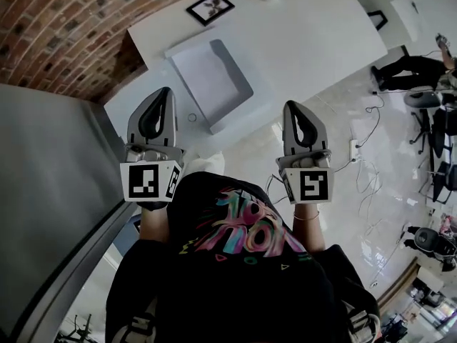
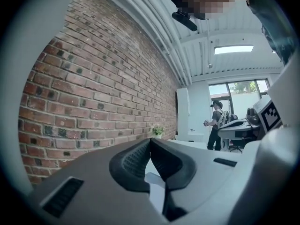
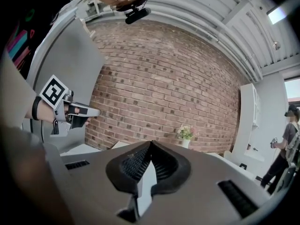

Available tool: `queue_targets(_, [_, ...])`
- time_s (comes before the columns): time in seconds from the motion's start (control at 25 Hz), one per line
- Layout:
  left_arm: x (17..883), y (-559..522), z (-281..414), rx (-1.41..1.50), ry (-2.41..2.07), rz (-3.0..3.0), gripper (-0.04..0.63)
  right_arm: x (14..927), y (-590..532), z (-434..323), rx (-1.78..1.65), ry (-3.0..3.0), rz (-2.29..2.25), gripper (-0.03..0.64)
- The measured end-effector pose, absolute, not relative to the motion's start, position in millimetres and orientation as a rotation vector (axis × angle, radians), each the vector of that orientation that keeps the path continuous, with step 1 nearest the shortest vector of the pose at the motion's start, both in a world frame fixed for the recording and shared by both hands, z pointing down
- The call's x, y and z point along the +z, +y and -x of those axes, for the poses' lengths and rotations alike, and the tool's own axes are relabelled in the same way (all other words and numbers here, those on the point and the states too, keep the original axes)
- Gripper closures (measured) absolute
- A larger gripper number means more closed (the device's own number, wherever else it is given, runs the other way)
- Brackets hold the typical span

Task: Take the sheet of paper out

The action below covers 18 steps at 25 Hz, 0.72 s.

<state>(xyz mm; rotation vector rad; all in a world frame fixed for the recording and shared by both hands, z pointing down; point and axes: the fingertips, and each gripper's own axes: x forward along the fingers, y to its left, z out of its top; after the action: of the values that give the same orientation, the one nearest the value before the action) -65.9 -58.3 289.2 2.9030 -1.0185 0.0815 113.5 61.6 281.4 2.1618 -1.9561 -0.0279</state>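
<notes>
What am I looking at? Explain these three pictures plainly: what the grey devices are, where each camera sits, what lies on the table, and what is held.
No robot here: a person in a black printed shirt holds a grey two-jaw gripper in each hand. The downward picture comes from a camera on the person's head; the left gripper and right gripper point toward a white table. The other two come from cameras riding on each gripper, looking along its jaws. On the table stand a grey tray holding a white sheet of paper and a black-framed picture. Both grippers are shut and empty.
</notes>
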Motion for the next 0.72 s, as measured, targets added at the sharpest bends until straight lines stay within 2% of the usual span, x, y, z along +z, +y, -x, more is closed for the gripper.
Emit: queue_targets(0.72, [310.3, -113.3, 56.4, 0.138, -1.24, -2.776, 0.571, 296.2, -27.3, -146.1, 0.024, -2.128, -2.014, 0.598])
